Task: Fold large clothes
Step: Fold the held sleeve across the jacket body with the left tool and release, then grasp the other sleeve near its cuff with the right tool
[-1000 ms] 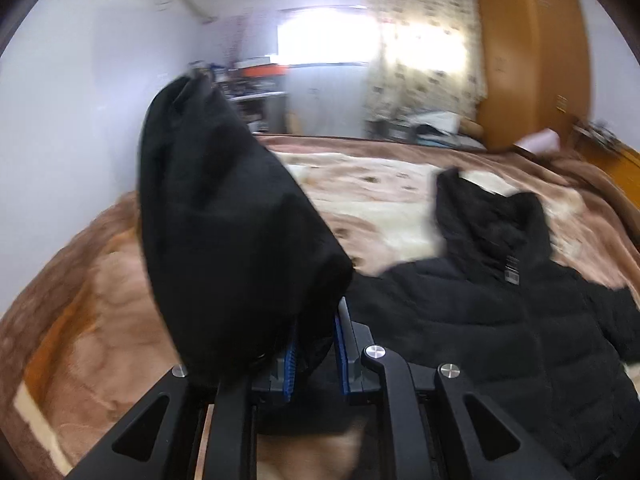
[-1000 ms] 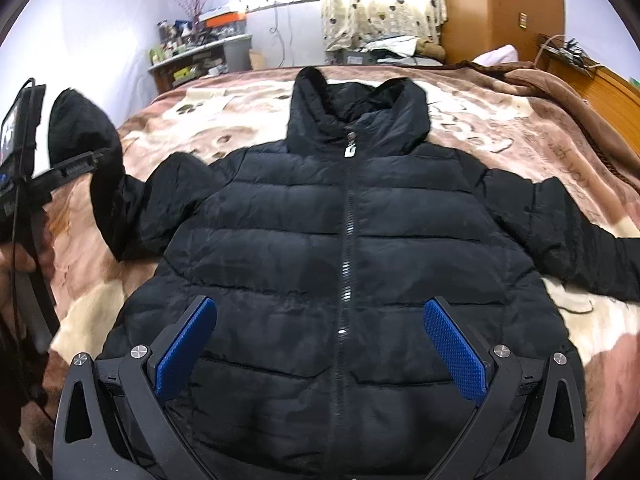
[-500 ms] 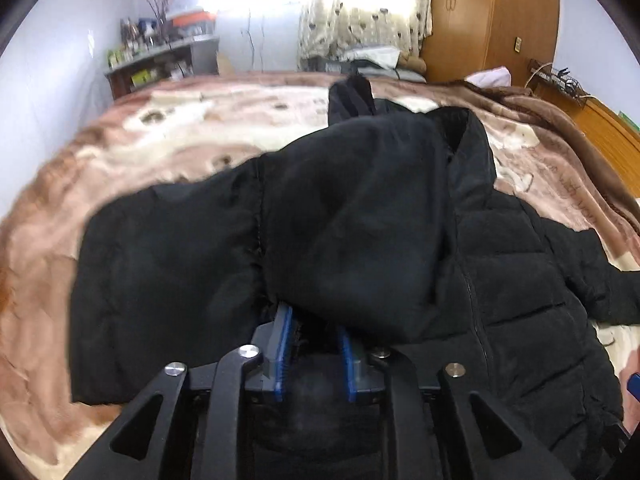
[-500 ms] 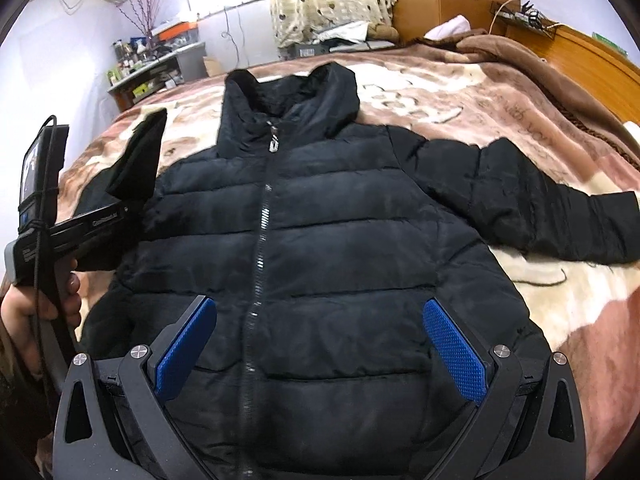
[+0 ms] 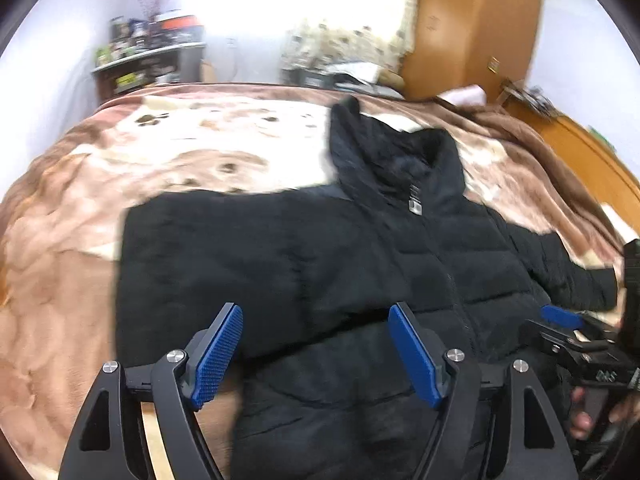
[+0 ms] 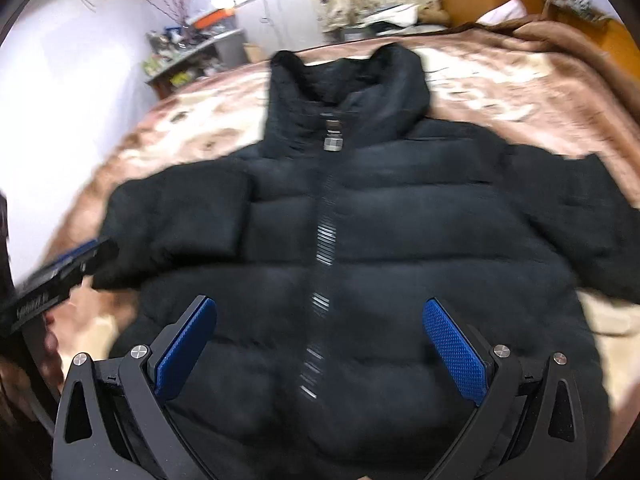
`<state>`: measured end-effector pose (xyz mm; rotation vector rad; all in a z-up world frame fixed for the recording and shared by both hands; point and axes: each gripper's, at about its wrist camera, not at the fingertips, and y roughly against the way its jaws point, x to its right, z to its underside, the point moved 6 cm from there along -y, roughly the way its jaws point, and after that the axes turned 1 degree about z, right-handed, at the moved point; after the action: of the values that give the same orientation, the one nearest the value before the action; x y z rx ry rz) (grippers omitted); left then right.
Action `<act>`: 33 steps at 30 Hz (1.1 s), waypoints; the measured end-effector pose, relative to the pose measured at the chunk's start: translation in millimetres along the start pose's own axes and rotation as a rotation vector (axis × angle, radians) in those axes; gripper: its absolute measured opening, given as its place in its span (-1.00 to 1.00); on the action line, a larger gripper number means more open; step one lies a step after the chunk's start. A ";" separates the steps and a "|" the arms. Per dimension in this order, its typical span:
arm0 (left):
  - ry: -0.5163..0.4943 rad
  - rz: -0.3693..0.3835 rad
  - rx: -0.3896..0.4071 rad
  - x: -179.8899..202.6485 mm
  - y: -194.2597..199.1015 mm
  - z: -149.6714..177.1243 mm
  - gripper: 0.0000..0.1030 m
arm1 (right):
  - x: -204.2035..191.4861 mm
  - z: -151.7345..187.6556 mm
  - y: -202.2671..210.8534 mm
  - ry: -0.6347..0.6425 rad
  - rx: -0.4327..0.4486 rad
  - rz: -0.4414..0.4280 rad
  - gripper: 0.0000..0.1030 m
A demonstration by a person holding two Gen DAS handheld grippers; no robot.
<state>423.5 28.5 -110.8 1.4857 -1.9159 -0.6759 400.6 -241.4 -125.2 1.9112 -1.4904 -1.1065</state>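
A black puffer jacket [image 6: 360, 248] lies front up on the bed, zipper closed, collar toward the far side; it also shows in the left wrist view [image 5: 340, 264]. Its left sleeve [image 6: 176, 216] is folded across onto the chest. Its right sleeve [image 6: 592, 220] stretches out to the right. My left gripper [image 5: 316, 356] is open and empty above the folded sleeve. My right gripper [image 6: 320, 344] is open and empty above the jacket's lower front.
The jacket rests on a brown and cream blanket [image 5: 168, 152] that covers the bed. A cluttered shelf [image 5: 148, 56] stands by the far wall, a wooden wardrobe [image 5: 472, 24] at the back right. A wooden bed frame [image 5: 580, 148] runs along the right.
My left gripper carried the left sleeve over onto the jacket's chest, then opened and let it go. The right gripper stayed open and shifted a little over the jacket.
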 end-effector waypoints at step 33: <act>0.115 -0.157 -0.032 -71.8 -3.2 9.2 0.57 | -32.2 -75.4 -25.5 0.039 0.082 -0.076 -0.95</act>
<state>431.8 97.7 -130.6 1.6314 -1.7082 -0.6715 474.2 -211.5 -92.5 2.0486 -1.4740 -1.0495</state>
